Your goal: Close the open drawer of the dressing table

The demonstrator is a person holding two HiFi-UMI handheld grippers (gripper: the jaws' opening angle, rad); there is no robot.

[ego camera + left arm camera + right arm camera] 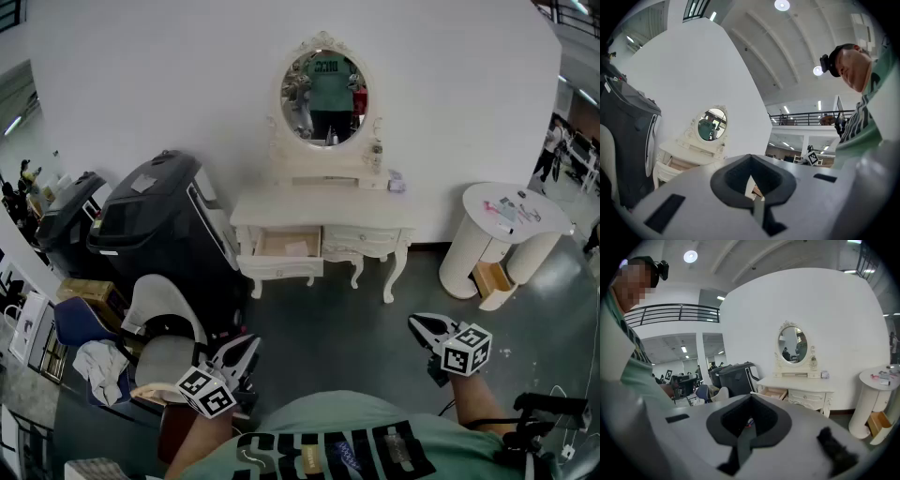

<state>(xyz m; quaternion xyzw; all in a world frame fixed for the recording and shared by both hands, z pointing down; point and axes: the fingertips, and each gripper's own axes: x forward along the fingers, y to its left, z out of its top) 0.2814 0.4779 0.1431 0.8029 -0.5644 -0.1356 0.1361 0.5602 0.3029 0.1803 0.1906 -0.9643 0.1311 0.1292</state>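
Head view: we see the white carved dressing table (323,216) against the wall, its left drawer (286,251) pulled out. The left gripper (251,345) and right gripper (417,323) are well short of it, both clenched and empty.

Left gripper view: only here, a ceiling lamp (782,4).

Right gripper view: a round white stand (876,399) beside the table. The shirt lettering is unreadable.

Closed right claw (749,421) faces dressing table (806,389), its drawer (772,393) open.
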